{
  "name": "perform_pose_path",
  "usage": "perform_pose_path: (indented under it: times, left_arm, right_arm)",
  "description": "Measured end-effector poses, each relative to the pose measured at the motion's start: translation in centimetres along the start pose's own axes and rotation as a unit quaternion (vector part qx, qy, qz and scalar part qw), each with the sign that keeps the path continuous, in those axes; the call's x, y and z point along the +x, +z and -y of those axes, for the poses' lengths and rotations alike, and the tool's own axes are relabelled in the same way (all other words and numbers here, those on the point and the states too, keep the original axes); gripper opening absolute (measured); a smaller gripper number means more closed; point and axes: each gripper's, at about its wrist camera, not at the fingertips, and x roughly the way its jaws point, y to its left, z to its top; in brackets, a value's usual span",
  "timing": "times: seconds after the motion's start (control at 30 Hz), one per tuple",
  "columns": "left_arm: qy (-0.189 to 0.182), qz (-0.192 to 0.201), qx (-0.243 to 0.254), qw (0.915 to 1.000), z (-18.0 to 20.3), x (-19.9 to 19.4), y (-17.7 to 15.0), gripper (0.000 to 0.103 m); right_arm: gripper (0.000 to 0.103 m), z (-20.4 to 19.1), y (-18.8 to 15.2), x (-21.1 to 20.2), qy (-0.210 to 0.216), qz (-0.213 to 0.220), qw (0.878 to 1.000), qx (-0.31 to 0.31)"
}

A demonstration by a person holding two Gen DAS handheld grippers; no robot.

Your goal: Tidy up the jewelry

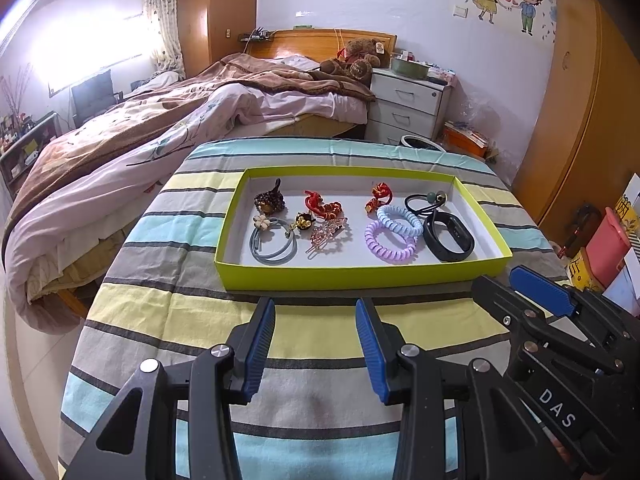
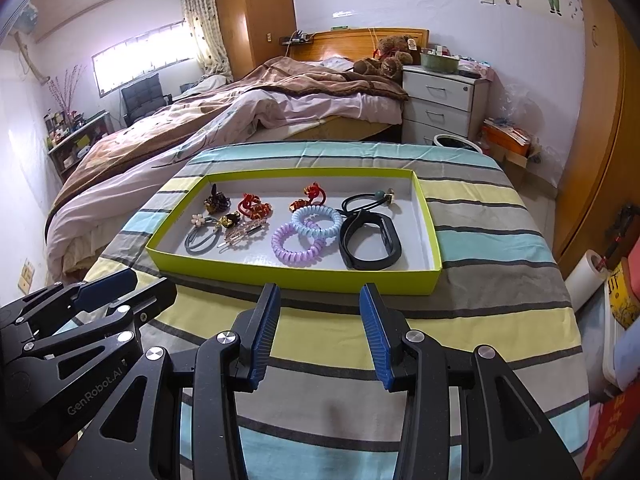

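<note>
A lime-green tray (image 1: 352, 276) (image 2: 280, 276) sits on the striped table. In it lie a black wristband (image 1: 448, 236) (image 2: 370, 246), a purple coil tie (image 1: 390, 242) (image 2: 298, 244), a light blue coil tie (image 1: 400, 216) (image 2: 318, 218), red knotted ornaments (image 1: 322, 204), a grey flower hair tie (image 1: 272, 236), a pink hair clip (image 1: 328, 232) and a dark beaded piece (image 1: 270, 200). My left gripper (image 1: 315, 308) is open and empty, just short of the tray's near wall. My right gripper (image 2: 320, 294) is open and empty, also at the near wall. Each shows in the other's view: the right gripper (image 1: 520, 280) and the left gripper (image 2: 132, 284).
The table wears a striped cloth (image 1: 320, 340) in blue, yellow and grey. A bed with rumpled bedding (image 1: 160, 120) lies beyond on the left. A white drawer unit (image 1: 408, 104) stands at the back. Boxes and a pink bin (image 1: 604, 248) crowd the floor on the right.
</note>
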Motion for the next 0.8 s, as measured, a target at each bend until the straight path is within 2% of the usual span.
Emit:
perform_pose_path:
  times: [0.8]
  left_arm:
    - [-0.001,-0.005,-0.003,1.0000,-0.24,0.13,-0.09,0.042]
  right_arm:
    - [0.042,0.10,-0.02,-0.03,0.000,-0.002,1.000,0.001]
